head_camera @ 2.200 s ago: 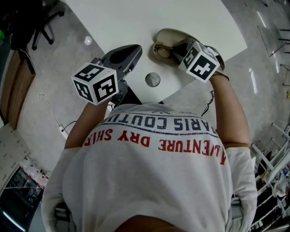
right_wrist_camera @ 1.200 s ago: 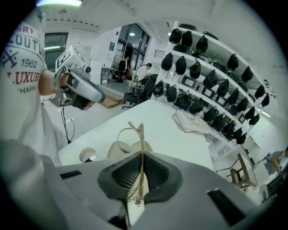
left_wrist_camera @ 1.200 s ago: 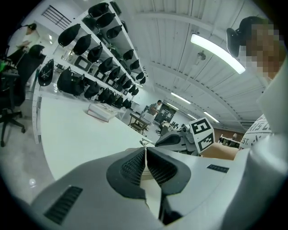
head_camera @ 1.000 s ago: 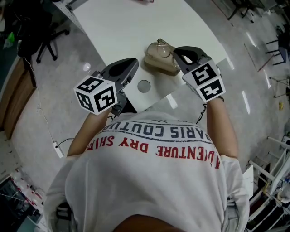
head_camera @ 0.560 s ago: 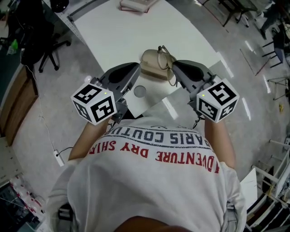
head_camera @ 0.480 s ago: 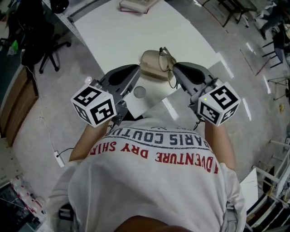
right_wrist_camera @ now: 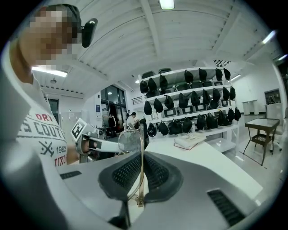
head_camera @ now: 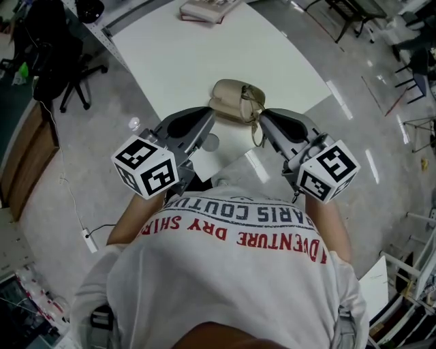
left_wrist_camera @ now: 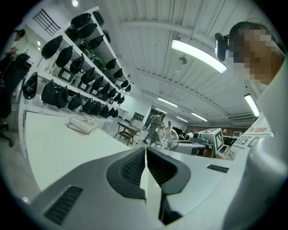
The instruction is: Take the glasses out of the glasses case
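Observation:
A beige glasses case (head_camera: 231,99) lies on the white table (head_camera: 204,54) near its front edge. My right gripper (head_camera: 263,117) is shut on a pair of thin gold-rimmed glasses (head_camera: 257,123), which hang from its tips just in front of the case. In the right gripper view the glasses' arm (right_wrist_camera: 141,170) stands pinched between the dark pads, with a lens (right_wrist_camera: 129,141) above it. My left gripper (head_camera: 208,114) is shut with nothing in it, beside the case on the left. The left gripper view shows its jaws (left_wrist_camera: 145,164) together and the lens (left_wrist_camera: 168,137) beyond.
A book (head_camera: 208,8) lies at the table's far side. A round hole cover (head_camera: 210,142) sits in the table by the front edge. An office chair (head_camera: 54,41) stands on the floor at the left. Wall shelves with dark bags (right_wrist_camera: 189,105) line the room.
The right gripper has lifted the glasses off the case, rolled, and drawn back toward the person. The left gripper has risen and moved in beside the case.

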`<act>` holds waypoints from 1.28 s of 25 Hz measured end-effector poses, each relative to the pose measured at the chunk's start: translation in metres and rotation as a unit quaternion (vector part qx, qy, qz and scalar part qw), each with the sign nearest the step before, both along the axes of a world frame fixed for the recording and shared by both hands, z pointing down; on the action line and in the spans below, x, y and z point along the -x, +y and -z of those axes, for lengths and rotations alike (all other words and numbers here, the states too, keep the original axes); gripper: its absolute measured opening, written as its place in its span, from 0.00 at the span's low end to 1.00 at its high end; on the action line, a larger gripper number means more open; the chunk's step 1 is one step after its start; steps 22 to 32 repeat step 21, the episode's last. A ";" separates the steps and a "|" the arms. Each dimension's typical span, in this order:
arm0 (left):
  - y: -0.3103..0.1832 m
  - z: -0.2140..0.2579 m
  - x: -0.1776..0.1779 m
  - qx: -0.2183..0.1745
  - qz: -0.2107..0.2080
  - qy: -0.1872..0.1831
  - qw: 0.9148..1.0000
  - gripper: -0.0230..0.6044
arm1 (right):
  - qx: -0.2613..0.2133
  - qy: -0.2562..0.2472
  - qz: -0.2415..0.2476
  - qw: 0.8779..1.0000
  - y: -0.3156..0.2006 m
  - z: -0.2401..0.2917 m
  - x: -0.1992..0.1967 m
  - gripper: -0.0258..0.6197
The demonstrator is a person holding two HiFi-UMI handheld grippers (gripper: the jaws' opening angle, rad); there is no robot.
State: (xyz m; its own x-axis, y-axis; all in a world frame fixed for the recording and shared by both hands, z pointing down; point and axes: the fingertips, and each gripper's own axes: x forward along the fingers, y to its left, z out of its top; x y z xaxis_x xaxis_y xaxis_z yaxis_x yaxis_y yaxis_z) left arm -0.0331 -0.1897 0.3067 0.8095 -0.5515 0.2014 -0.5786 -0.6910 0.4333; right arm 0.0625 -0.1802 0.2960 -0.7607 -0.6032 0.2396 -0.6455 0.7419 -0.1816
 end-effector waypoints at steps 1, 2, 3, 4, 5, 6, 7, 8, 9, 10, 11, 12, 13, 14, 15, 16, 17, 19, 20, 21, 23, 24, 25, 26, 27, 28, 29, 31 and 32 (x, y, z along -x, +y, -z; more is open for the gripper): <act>0.000 -0.001 0.000 0.000 0.001 -0.003 1.000 0.09 | 0.000 0.000 0.001 1.000 0.000 0.000 0.000 0.09; 0.000 -0.002 -0.001 0.001 0.001 -0.004 1.000 0.09 | 0.000 0.000 0.002 1.000 0.001 0.000 0.000 0.09; 0.001 -0.001 -0.001 0.002 0.001 -0.004 1.000 0.09 | 0.000 0.001 0.003 1.000 0.001 0.000 0.000 0.09; 0.001 0.000 -0.002 0.003 0.000 -0.003 1.000 0.09 | -0.001 0.001 0.004 1.000 0.002 0.001 0.000 0.09; 0.002 0.001 -0.002 0.003 0.000 -0.003 1.000 0.09 | -0.002 0.001 0.004 1.000 0.002 0.002 0.000 0.09; 0.002 0.002 -0.002 0.003 -0.001 -0.003 1.000 0.09 | -0.003 0.002 0.005 1.000 0.003 0.003 0.000 0.09; 0.003 0.002 -0.003 0.003 -0.002 -0.003 1.000 0.09 | -0.003 0.002 0.005 1.000 0.003 0.003 0.000 0.09; 0.003 0.001 -0.003 0.003 -0.002 -0.003 1.000 0.09 | -0.003 0.002 0.005 1.000 0.004 0.003 0.000 0.09; 0.004 0.001 -0.004 0.004 -0.003 -0.003 1.000 0.09 | -0.003 0.003 0.004 1.000 0.004 0.002 -0.001 0.09; 0.004 0.000 -0.004 0.005 -0.004 -0.003 1.000 0.09 | -0.002 0.003 0.004 1.000 0.004 0.001 0.000 0.09; 0.004 0.000 -0.003 0.006 -0.004 -0.003 1.000 0.09 | -0.002 0.003 0.004 1.000 0.004 0.000 0.001 0.09; 0.004 -0.001 -0.001 0.006 -0.005 -0.003 1.000 0.09 | -0.001 0.004 0.004 1.000 0.004 0.000 0.003 0.09; 0.004 -0.001 0.001 0.006 -0.006 -0.003 1.000 0.09 | -0.001 0.005 0.004 1.000 0.004 -0.001 0.005 0.09; 0.004 -0.002 0.003 0.007 -0.006 -0.003 1.000 0.09 | 0.000 0.006 0.004 1.000 0.003 -0.002 0.007 0.09; 0.004 -0.003 0.004 0.009 -0.006 -0.003 1.000 0.09 | 0.002 0.007 0.004 1.000 0.003 -0.003 0.008 0.09; 0.004 -0.004 0.004 0.010 -0.007 -0.003 1.000 0.09 | 0.004 0.007 0.004 1.000 0.002 -0.004 0.008 0.09; 0.004 -0.006 0.003 0.012 -0.008 -0.004 1.000 0.09 | 0.005 0.007 0.004 1.000 0.002 -0.006 0.008 0.09; 0.003 -0.008 0.002 0.013 -0.009 -0.005 1.000 0.09 | 0.008 0.006 0.004 1.000 0.001 -0.008 0.007 0.09; 0.002 -0.009 0.001 0.013 -0.009 -0.006 1.000 0.09 | 0.008 0.007 0.004 1.000 0.001 -0.009 0.006 0.09; 0.001 -0.010 0.000 0.013 -0.009 -0.006 1.000 0.09 | 0.009 0.007 0.004 1.000 0.000 -0.010 0.005 0.09; 0.001 -0.010 0.000 0.013 -0.009 -0.006 1.000 0.09 | 0.009 0.007 0.004 1.000 0.000 -0.010 0.005 0.09; 0.001 -0.010 0.000 0.013 -0.009 -0.006 1.000 0.09 | 0.009 0.007 0.004 1.000 0.000 -0.010 0.005 0.09; 0.001 -0.010 0.000 0.013 -0.009 -0.006 1.000 0.09 | 0.009 0.007 0.004 1.000 0.000 -0.010 0.005 0.09; 0.001 -0.010 0.000 0.013 -0.009 -0.006 1.000 0.09 | 0.009 0.007 0.004 1.000 0.000 -0.010 0.005 0.09; 0.001 -0.010 0.000 0.013 -0.009 -0.006 1.000 0.09 | 0.009 0.007 0.004 1.000 0.000 -0.010 0.005 0.09; 0.001 -0.010 0.000 0.013 -0.009 -0.006 1.000 0.09 | 0.009 0.007 0.004 1.000 0.000 -0.010 0.005 0.09; 0.001 -0.010 0.000 0.013 -0.009 -0.006 1.000 0.09 | 0.009 0.007 0.004 1.000 0.000 -0.010 0.005 0.09; 0.001 -0.010 0.000 0.013 -0.009 -0.006 1.000 0.09 | 0.009 0.007 0.004 1.000 0.000 -0.010 0.005 0.09; 0.001 -0.010 0.000 0.013 -0.009 -0.006 1.000 0.09 | 0.009 0.007 0.004 1.000 0.000 -0.010 0.005 0.09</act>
